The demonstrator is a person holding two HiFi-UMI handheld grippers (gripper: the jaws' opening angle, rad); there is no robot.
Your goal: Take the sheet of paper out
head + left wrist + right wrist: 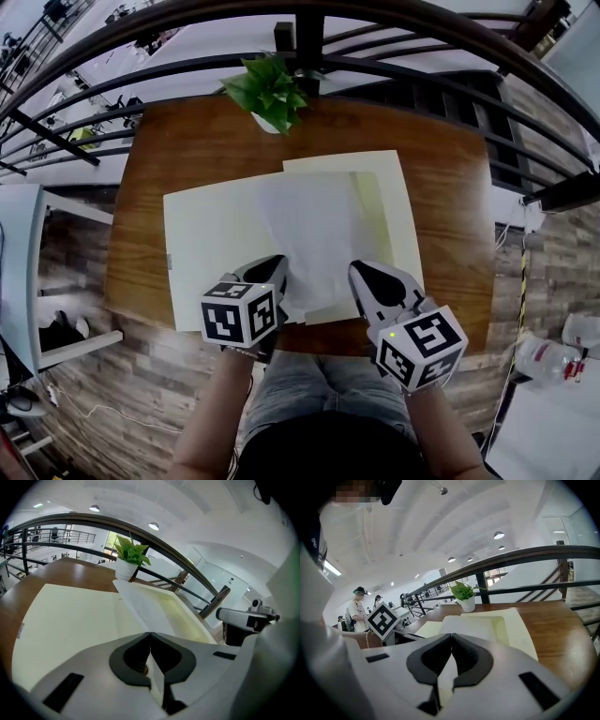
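A white sheet of paper lies over two overlapping pale-yellow sheets on the wooden table. Its near edge curves up toward me. My left gripper is shut on the sheet's near left corner. My right gripper is shut on its near right corner. In the left gripper view the jaws meet on a strip of the white paper, which runs away toward the plant. In the right gripper view the jaws are likewise closed on the paper.
A potted green plant stands at the table's far edge, in front of a dark metal railing. The table's near edge is right by my lap. A white desk stands to the left. People stand far off.
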